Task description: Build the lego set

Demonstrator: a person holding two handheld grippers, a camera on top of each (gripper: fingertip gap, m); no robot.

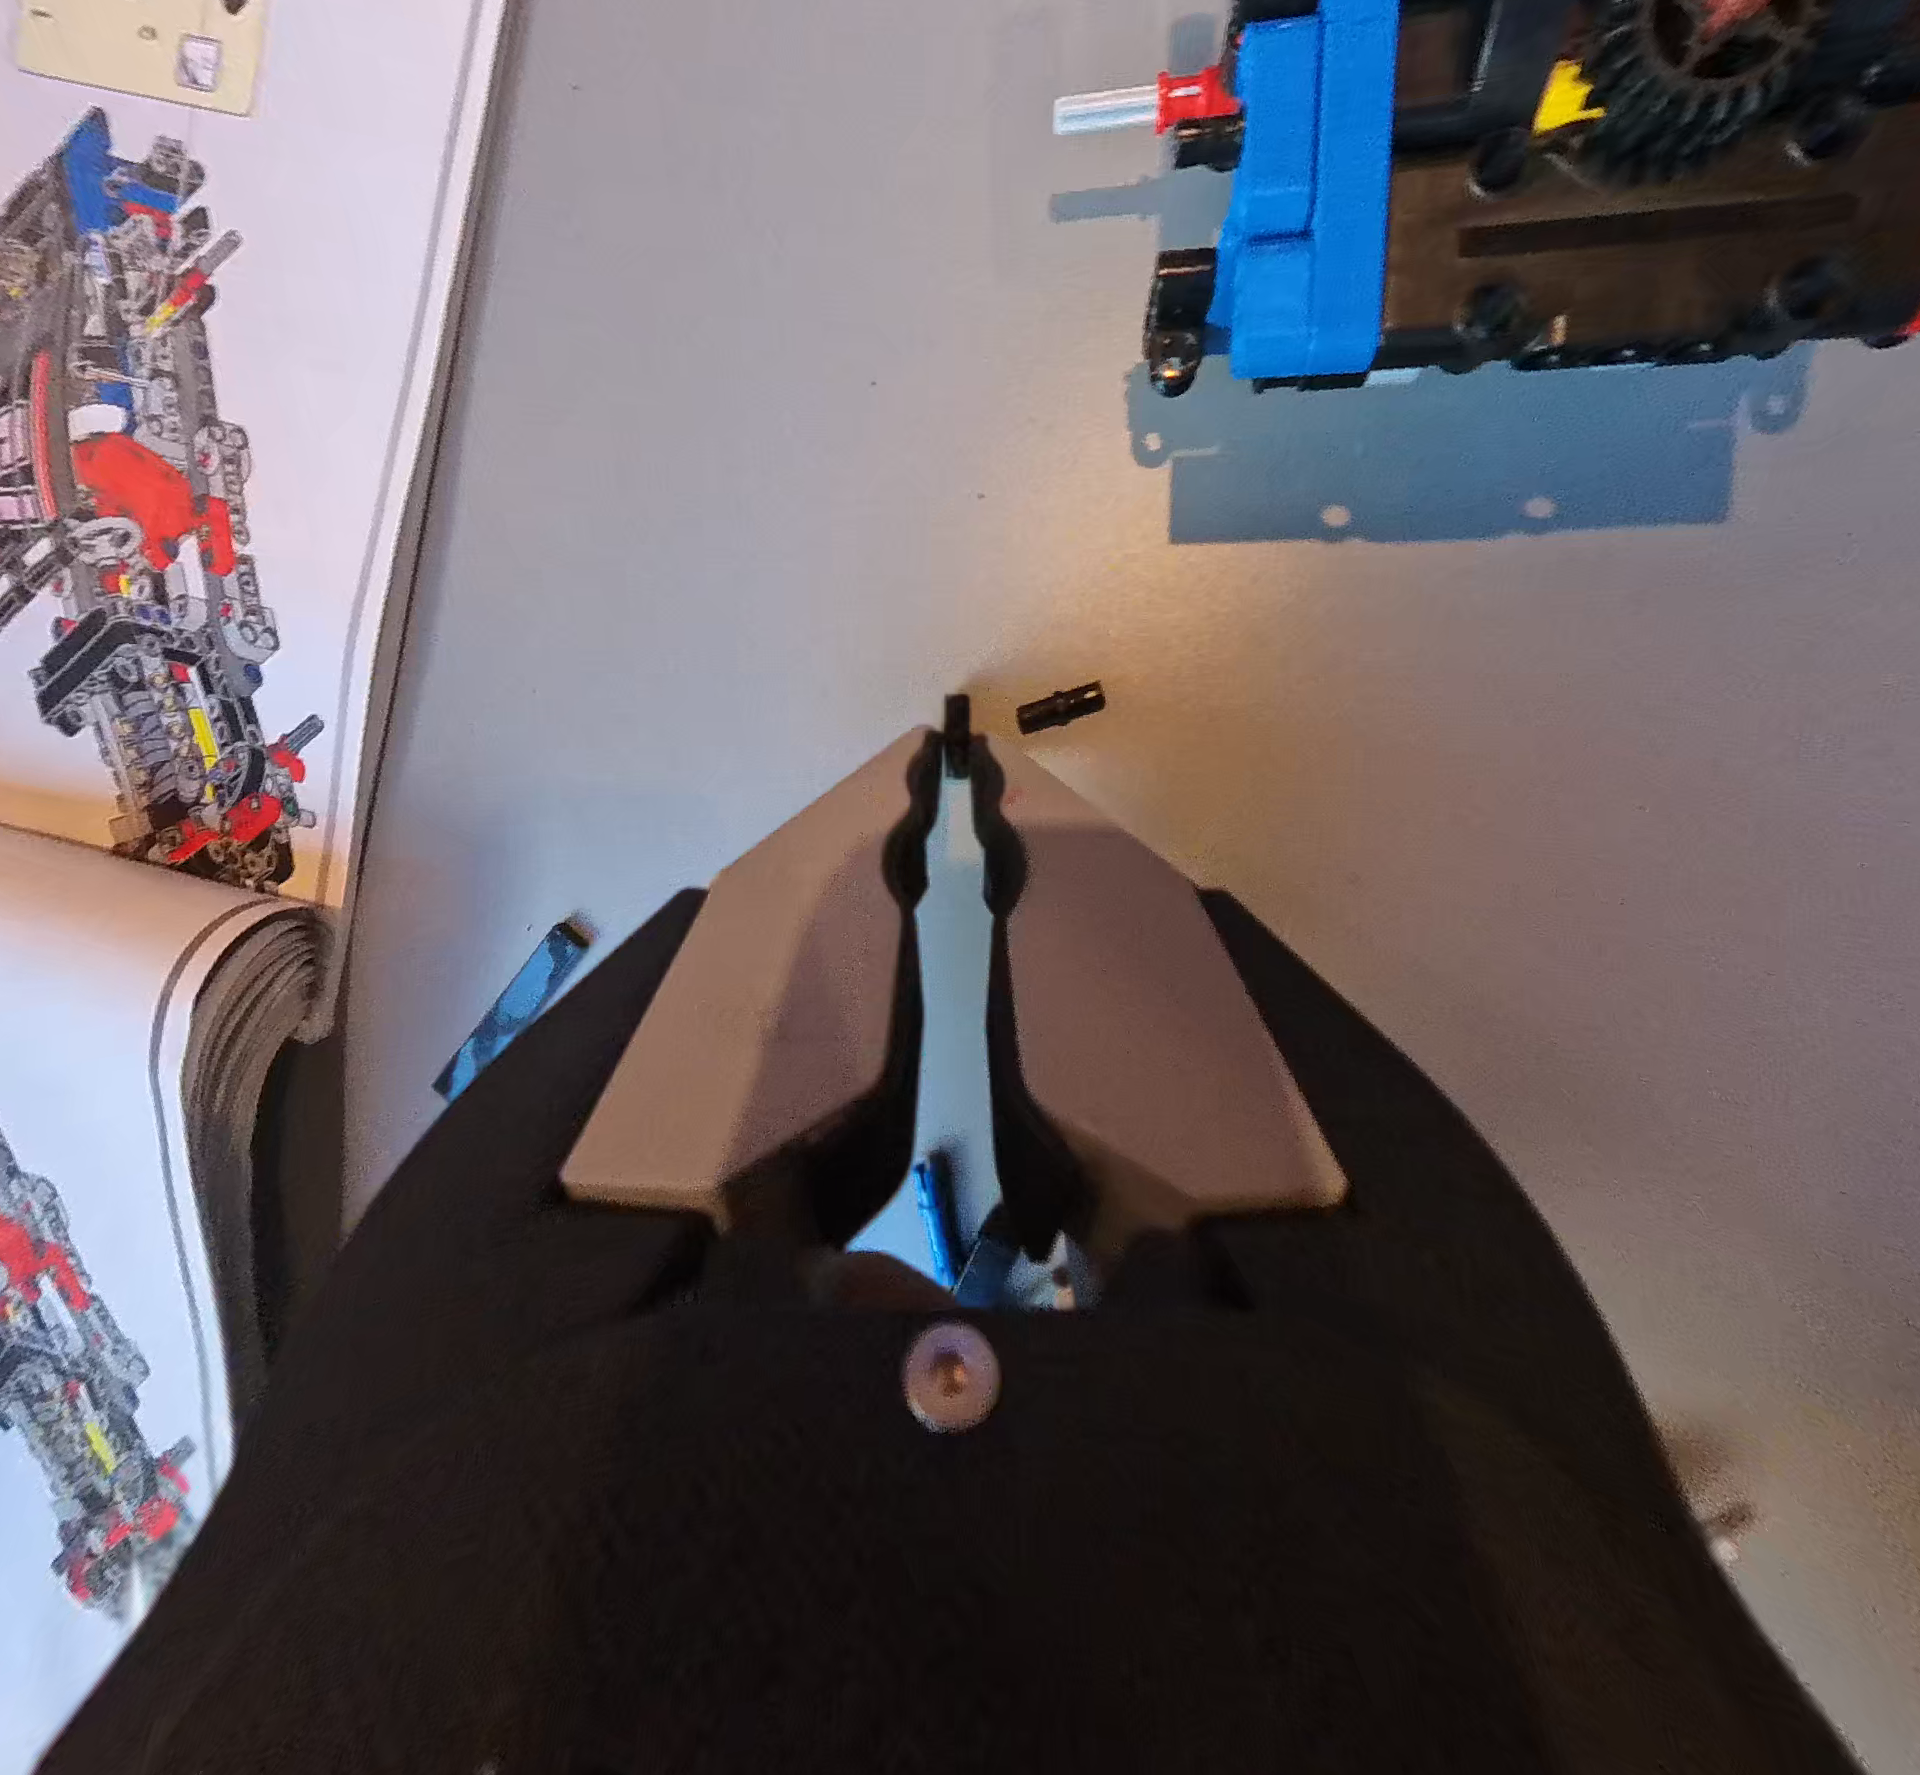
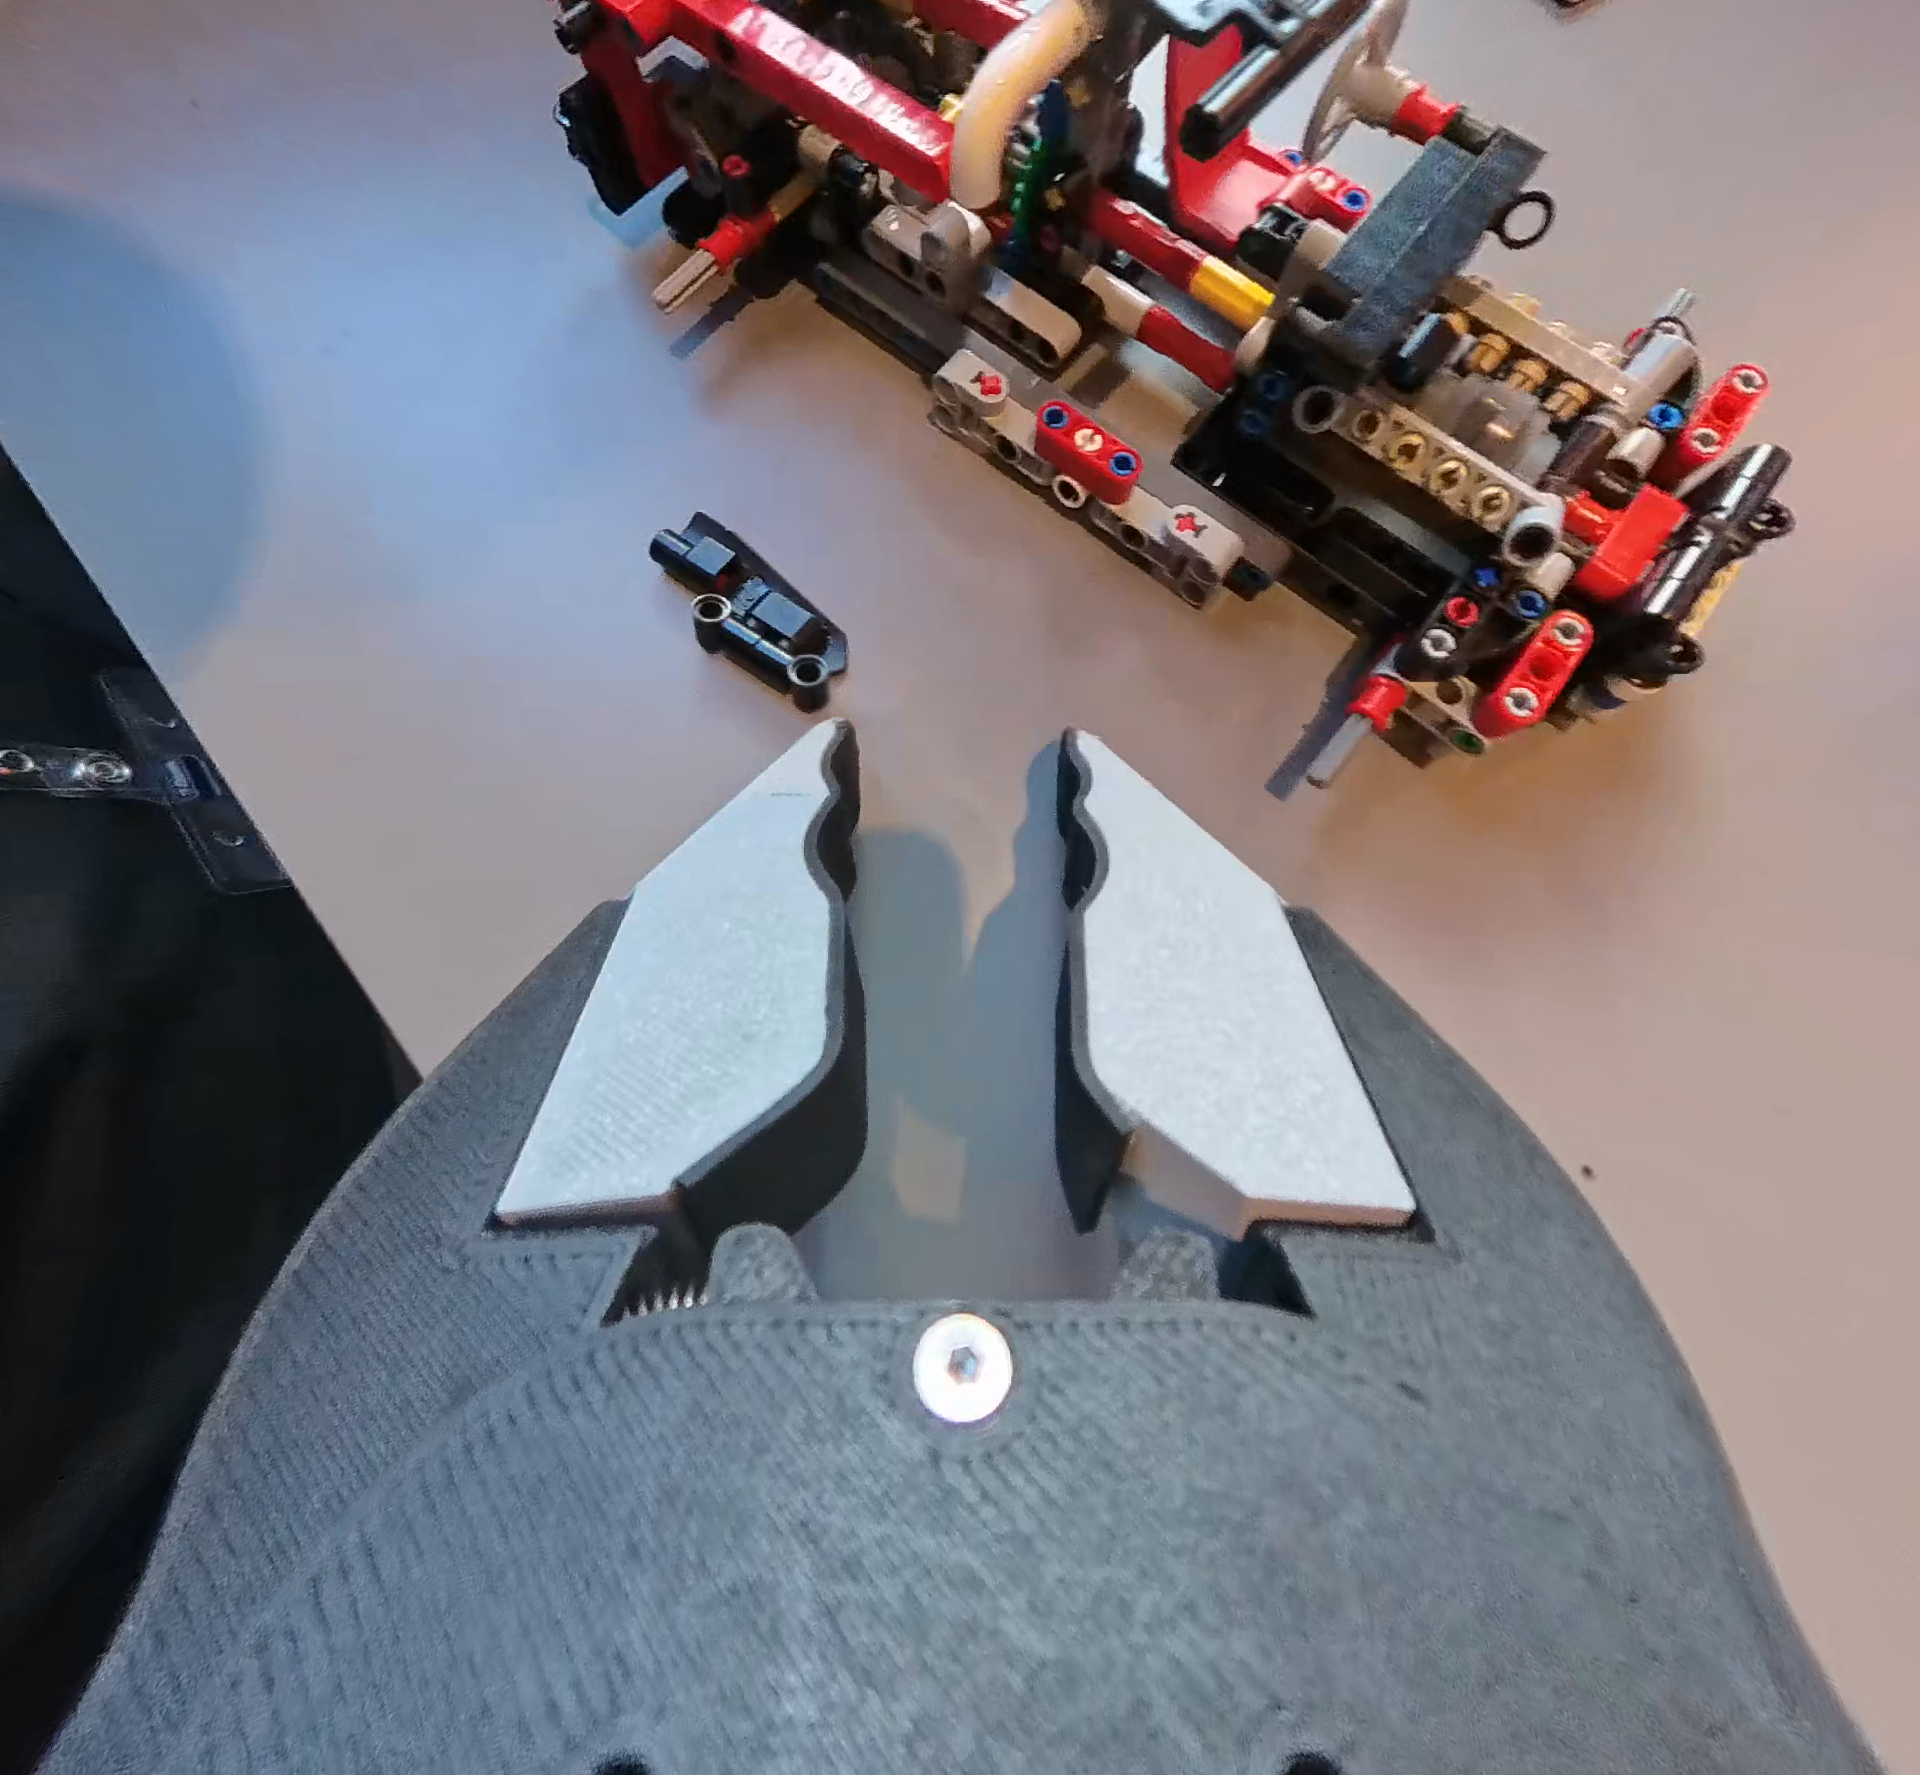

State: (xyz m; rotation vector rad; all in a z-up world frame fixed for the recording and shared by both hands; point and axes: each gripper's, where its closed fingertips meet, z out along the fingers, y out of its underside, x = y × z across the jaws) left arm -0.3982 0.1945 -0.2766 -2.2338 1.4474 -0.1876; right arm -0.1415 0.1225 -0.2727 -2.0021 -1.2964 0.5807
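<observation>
- Your left tool (image 1: 956,759) pinches a small black pin (image 1: 956,726) at its very tips, leaving the end free for insertion; a second pin (image 1: 1060,707) lies just right.
- Your right tool (image 2: 956,769) is spread and empty, black connector piece (image 2: 750,605) just ahead-left on the table (image 2: 416,478).

Left tool (image 1: 957,749) has its two fingers squeezed nearly together, tips pinching a tiny black pin (image 1: 956,733) that pokes out past the ends, and it's angled down toward the bench. Right tool (image 2: 958,749) is the opposite: fingers spread with a clear gap between the tips, nothing in them, hanging low over the bench and pointing forward.
</observation>
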